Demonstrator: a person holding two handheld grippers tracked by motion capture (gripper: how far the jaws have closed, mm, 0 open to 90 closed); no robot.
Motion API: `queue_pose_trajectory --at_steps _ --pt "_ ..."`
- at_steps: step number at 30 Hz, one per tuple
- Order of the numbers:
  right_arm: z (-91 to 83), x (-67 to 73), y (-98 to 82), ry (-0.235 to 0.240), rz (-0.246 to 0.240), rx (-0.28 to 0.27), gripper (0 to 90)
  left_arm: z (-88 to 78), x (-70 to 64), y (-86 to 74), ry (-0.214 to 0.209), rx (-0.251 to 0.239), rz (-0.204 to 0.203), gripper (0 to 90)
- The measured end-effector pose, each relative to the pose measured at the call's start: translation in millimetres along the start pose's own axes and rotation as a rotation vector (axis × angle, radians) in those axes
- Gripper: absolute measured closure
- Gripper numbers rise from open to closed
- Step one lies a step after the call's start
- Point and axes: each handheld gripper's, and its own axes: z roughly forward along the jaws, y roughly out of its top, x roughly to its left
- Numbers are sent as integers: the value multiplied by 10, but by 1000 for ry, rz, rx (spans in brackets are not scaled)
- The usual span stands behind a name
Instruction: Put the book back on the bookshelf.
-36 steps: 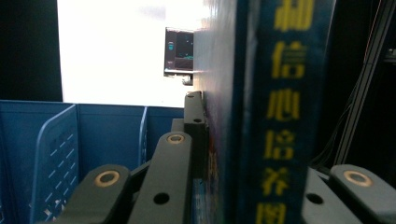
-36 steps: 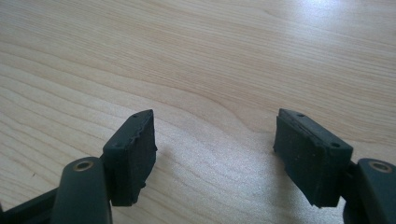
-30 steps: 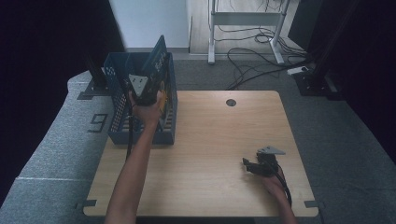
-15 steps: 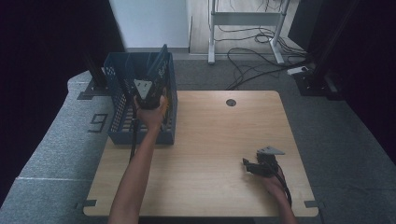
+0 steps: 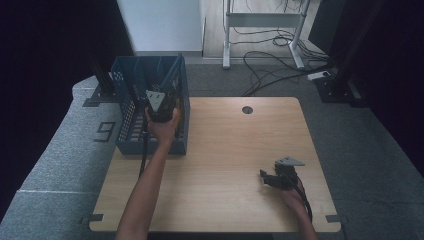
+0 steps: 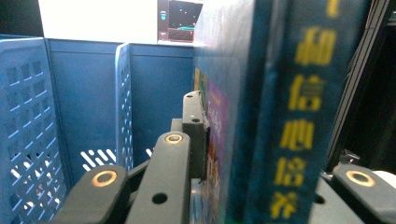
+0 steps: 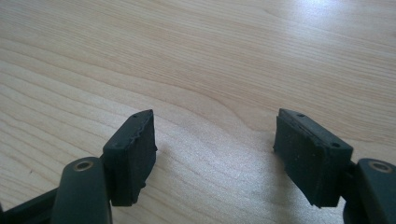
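Job: we are putting a book (image 6: 261,116) into the blue basket (image 5: 131,107) at the left end of the worktop (image 5: 225,150).
What just changed: 1 second ago the book stuck up high above the basket rim. Now our left hand has gone down, and the book sits low inside the basket.
Where the book is: it stands upright in the basket, just beside a blue divider wall (image 6: 122,102). We cannot tell if its bottom edge touches the basket floor yet.
Left gripper (image 5: 159,107): it is squeezed tight on the book, with 1 jaw on each side of it.
Right gripper (image 7: 215,154): its jaws are wide apart and hold nothing. It rests low over the bare wood, well apart from the basket.
What this means: we think the book is almost in its place. Letting go looks like the next step.
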Motion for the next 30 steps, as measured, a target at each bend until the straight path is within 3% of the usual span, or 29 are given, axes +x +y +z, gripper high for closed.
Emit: queue_pose_trajectory --at_steps 5,8,13,17,30 --pt "4 18 0 -12 -14 4 286 -42 -3 -41 -8 29 29 802" --pt "5 28 0 -19 -22 6 287 -68 1 -76 -8 21 37 801" --pt "0 19 -3 -14 -13 4 287 -62 -33 -81 7 18 92 806" --pt "-1 18 -4 -13 -12 4 287 -31 -29 -72 8 21 97 809" --pt "-3 12 -4 -11 -9 3 286 -22 -17 -72 -43 41 90 755"
